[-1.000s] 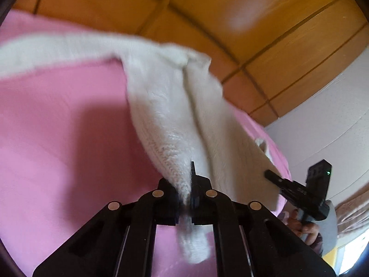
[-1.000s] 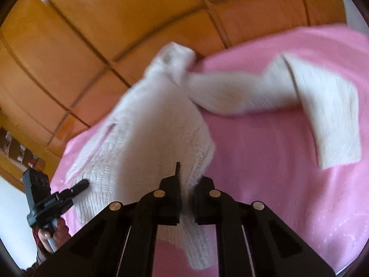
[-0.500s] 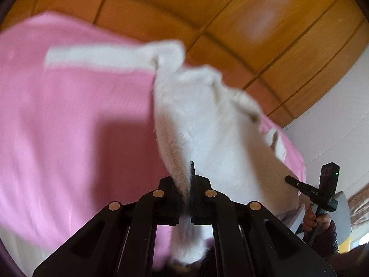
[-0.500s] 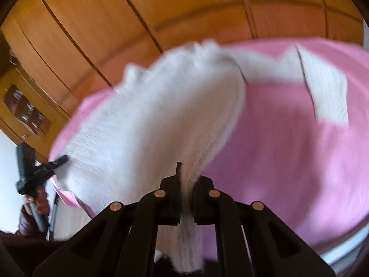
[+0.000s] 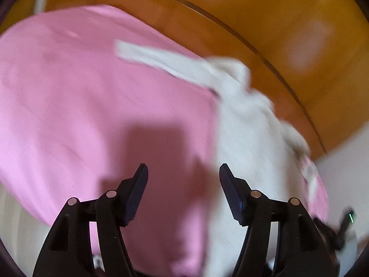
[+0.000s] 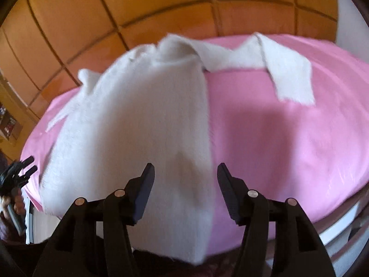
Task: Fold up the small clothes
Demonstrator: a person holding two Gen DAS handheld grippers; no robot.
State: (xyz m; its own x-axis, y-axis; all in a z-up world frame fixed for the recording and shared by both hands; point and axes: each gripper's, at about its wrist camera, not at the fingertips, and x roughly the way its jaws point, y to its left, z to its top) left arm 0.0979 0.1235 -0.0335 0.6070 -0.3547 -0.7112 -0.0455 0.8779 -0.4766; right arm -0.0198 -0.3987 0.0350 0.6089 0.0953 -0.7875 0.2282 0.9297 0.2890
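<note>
At the bottom of the right wrist view the right gripper (image 6: 185, 177) is opening, its jaws apart with the hem of the white knit sweater (image 6: 138, 124) lying loose between them and untouched by either pad — half a second ago they were pinched on that hem. The left gripper (image 5: 183, 175) is opening too; only pink bedsheet (image 5: 80, 97) shows in its gap, where cloth was clamped before, and the sweater now lies to the right of it. Both have let go. Beyond the jaws the sweater's body runs up the middle of the frame across the sheet, one sleeve (image 6: 290, 73) bent down at upper right. Farther off stand wooden panels (image 6: 161, 7). I judge the garment has just been laid out, so folding the sleeves comes next.
</note>
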